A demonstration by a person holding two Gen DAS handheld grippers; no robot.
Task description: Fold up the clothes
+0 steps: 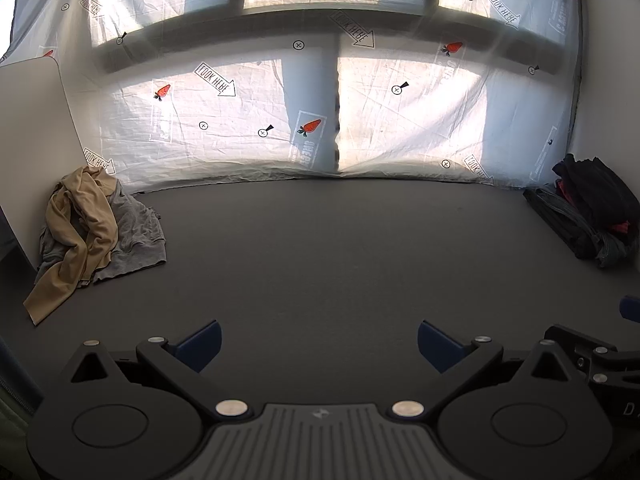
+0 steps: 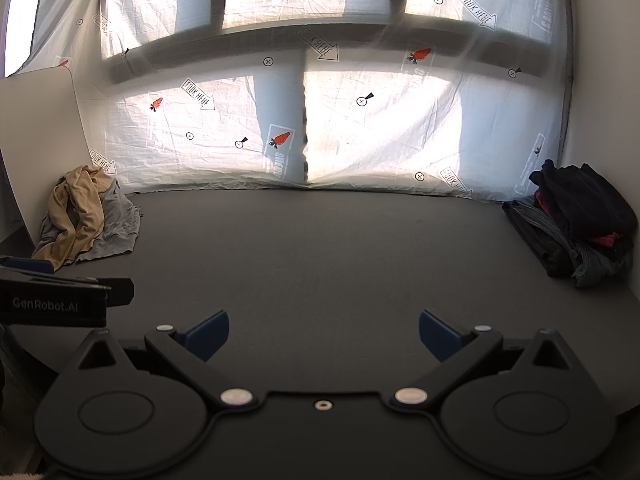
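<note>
Two heaps of clothing are seen on the dark counter [image 1: 320, 248], both well apart from the grippers. At the far left corner an unfolded heap is noted: a tan garment [image 1: 80, 232] draped loosely over a grey garment [image 1: 136, 236], one tan end trailing toward the near edge. At the far right a dark pile [image 1: 588, 208] with red showing between its layers is recorded; whether it is folded cannot be told for certain, though it looks stacked.

The left gripper [image 1: 318, 344] is held low over the bare middle of the counter, its blue fingers [image 1: 200, 344] spread wide with nothing between them. The right gripper [image 2: 324, 336] is likewise held with fingers [image 2: 440, 334] apart and empty. The left gripper's body is visible at the left edge of the right wrist view, so the two are judged to be side by side.

Handling, as judged: the tan garment is expected to be light, limp and somewhat slippery, sagging from any single pinch; the grey one appears a thicker knit with more grip. A hold is best taken on the trailing tan end or a hem, pinched through a single layer so the grey garment beneath is not dragged along. Two-point holds at shoulders or corners are advised for spreading.
</note>
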